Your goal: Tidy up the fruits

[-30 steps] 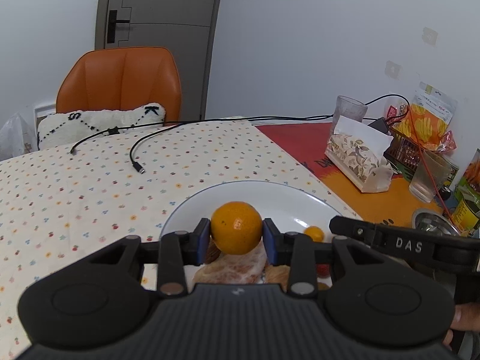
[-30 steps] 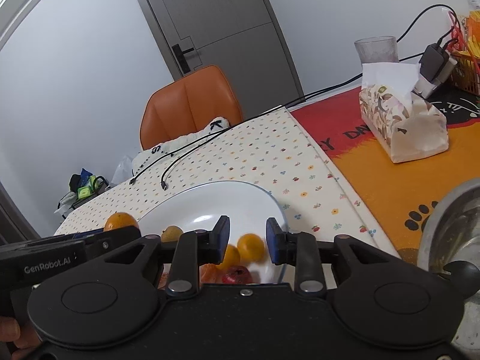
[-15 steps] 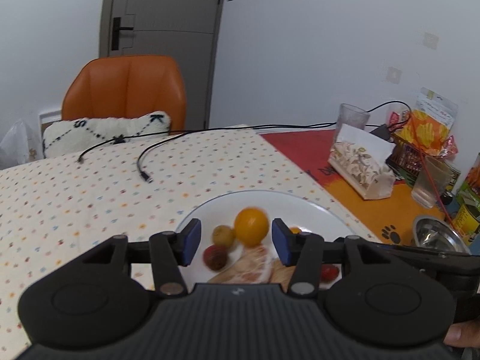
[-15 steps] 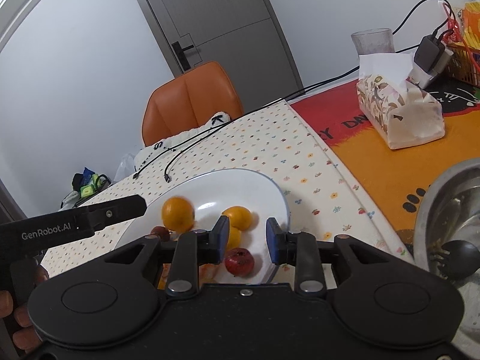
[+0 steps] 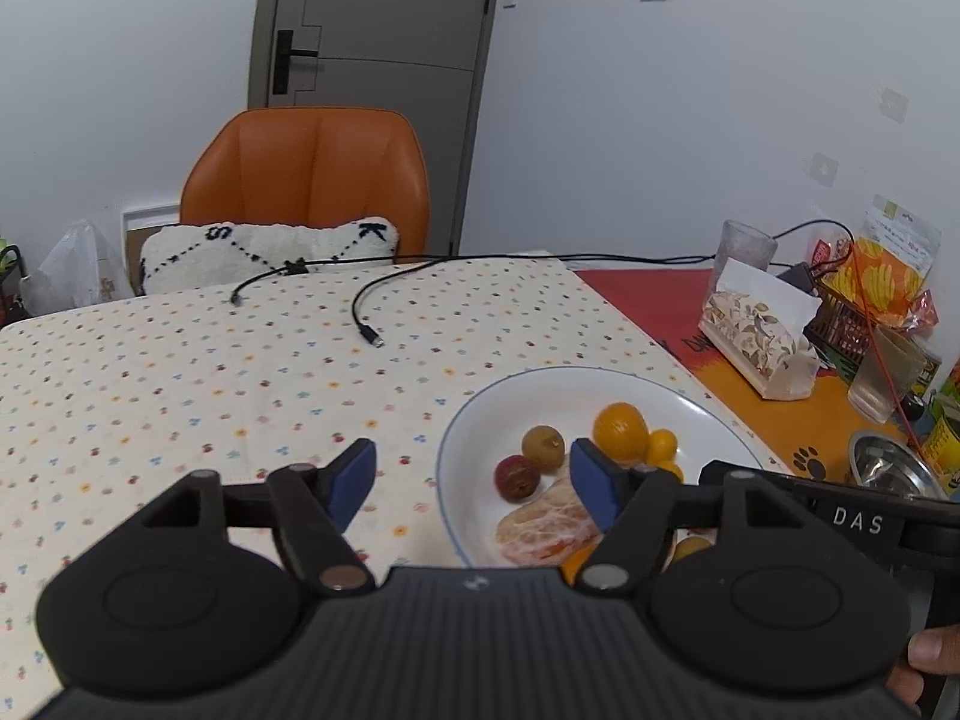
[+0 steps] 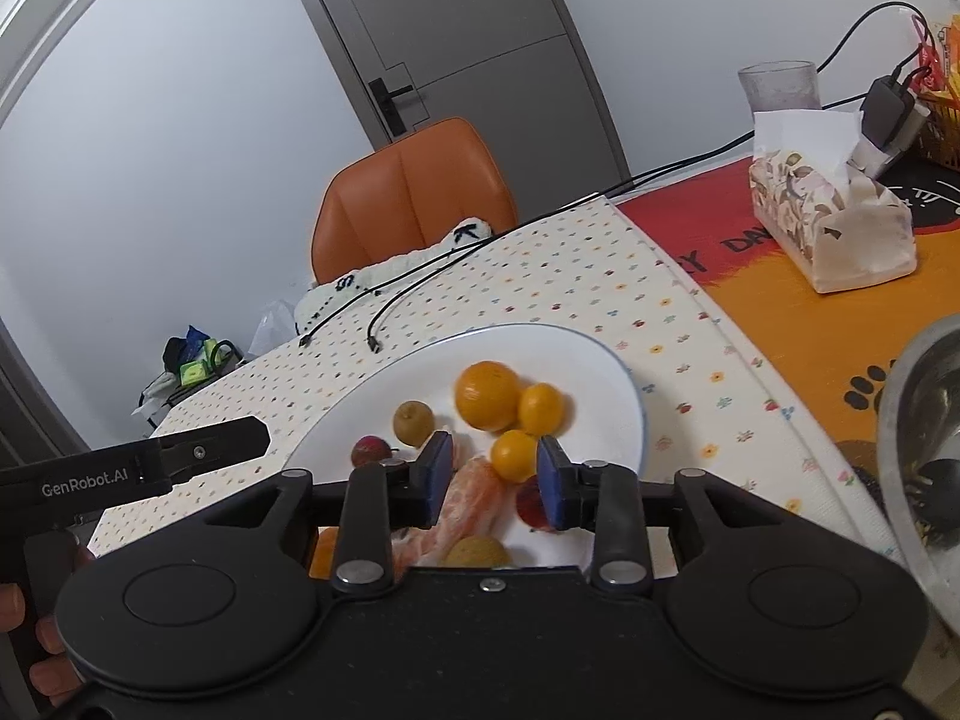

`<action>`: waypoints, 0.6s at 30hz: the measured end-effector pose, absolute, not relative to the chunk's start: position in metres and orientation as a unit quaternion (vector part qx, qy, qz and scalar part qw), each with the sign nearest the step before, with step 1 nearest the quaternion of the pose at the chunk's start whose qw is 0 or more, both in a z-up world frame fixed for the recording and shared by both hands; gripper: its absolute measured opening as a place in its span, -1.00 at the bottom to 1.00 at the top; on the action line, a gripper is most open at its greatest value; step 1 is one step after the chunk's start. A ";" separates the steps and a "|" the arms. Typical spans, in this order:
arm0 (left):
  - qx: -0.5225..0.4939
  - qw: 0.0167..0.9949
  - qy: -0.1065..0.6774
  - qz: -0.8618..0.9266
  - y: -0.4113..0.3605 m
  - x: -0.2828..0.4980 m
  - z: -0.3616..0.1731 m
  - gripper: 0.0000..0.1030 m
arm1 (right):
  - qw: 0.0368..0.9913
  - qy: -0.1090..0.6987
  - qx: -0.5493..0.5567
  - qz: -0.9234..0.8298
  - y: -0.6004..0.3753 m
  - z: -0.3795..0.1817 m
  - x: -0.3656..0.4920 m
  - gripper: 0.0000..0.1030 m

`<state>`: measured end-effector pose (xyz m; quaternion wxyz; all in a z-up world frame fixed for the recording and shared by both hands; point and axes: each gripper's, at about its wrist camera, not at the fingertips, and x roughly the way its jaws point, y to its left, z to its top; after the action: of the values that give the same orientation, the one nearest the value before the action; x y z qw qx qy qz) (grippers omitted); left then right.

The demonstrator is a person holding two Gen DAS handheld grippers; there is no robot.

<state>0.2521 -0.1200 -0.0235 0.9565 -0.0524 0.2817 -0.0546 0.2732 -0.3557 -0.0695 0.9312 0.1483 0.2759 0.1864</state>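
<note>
A white plate [image 5: 474,438] [image 6: 594,354] on the dotted tablecloth holds an orange [image 5: 620,430] [image 6: 487,395], small kumquats [image 5: 662,443] [image 6: 541,408], a brownish round fruit [image 5: 542,447] [image 6: 413,422], a red fruit [image 5: 516,477] [image 6: 370,450] and a peeled citrus piece [image 5: 543,531] [image 6: 471,495]. My left gripper [image 5: 472,483] is open and empty, raised over the plate's left edge. My right gripper [image 6: 493,480] is open and empty above the plate's near side, with a kumquat [image 6: 513,455] seen between its fingers.
Two black cables [image 5: 360,312] lie across the tablecloth. A tissue box [image 5: 756,342] [image 6: 828,228], glasses [image 5: 888,372] and snack bags stand on the orange mat at right. A steel bowl [image 6: 924,438] [image 5: 888,462] sits near right. An orange chair [image 5: 312,180] stands behind.
My left gripper opened and let the orange go onto the plate, then drew back to the left. The right gripper stayed open, shifting slightly over the plate.
</note>
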 end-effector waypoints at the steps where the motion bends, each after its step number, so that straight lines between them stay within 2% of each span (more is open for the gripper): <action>1: -0.055 0.957 0.280 -0.052 -0.118 0.250 -0.022 0.45 | 0.932 0.275 0.147 0.187 -0.354 -0.068 0.272 -0.32; 6: -0.063 0.957 0.280 -0.044 -0.106 0.238 -0.019 0.56 | 0.934 0.267 0.140 0.190 -0.346 -0.061 0.262 -0.17; 8: -0.066 0.955 0.284 -0.047 -0.102 0.234 -0.018 0.66 | 0.935 0.266 0.137 0.191 -0.343 -0.059 0.258 -0.11; 12: -0.079 0.953 0.289 -0.052 -0.093 0.225 -0.016 0.68 | 0.934 0.264 0.136 0.196 -0.337 -0.055 0.251 -0.01; 18: -0.081 0.955 0.283 -0.038 -0.083 0.208 -0.011 0.78 | 0.935 0.259 0.131 0.205 -0.328 -0.050 0.240 0.34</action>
<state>0.2079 -0.0830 -0.0106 0.9549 -0.0810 0.2830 -0.0382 0.2403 -0.3282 -0.0504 0.9347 0.1315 0.2593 0.2046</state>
